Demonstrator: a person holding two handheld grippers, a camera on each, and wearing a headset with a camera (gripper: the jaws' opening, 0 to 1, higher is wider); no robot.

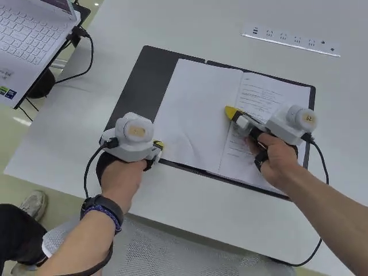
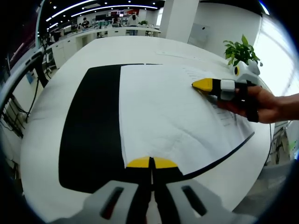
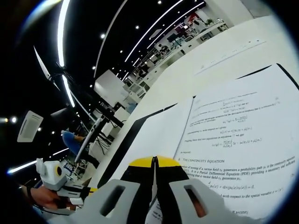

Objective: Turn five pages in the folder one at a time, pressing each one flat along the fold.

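Note:
A black folder [image 1: 144, 80] lies open on the white table. Its turned page [image 1: 192, 115] is blank white, and a printed page [image 1: 270, 95] lies to the right of the fold. My left gripper [image 1: 158, 145] is shut, its yellow tips at the near edge of the blank page [image 2: 159, 116] where the page meets the black cover [image 2: 88, 130]. My right gripper [image 1: 231, 112] is shut too, with its yellow tips down on the paper near the fold, beside the printed page [image 3: 233, 140]. The left gripper view shows my left gripper [image 2: 151, 162] and the right gripper [image 2: 205, 84]. My right gripper [image 3: 153, 162] touches paper.
A white laptop [image 1: 29, 34] sits at the far left corner with a black cable [image 1: 86, 54] trailing from it. A socket strip [image 1: 290, 39] is set into the table beyond the folder. The table's near edge [image 1: 172, 230] runs just behind my hands. A potted plant [image 2: 240, 50] stands far right.

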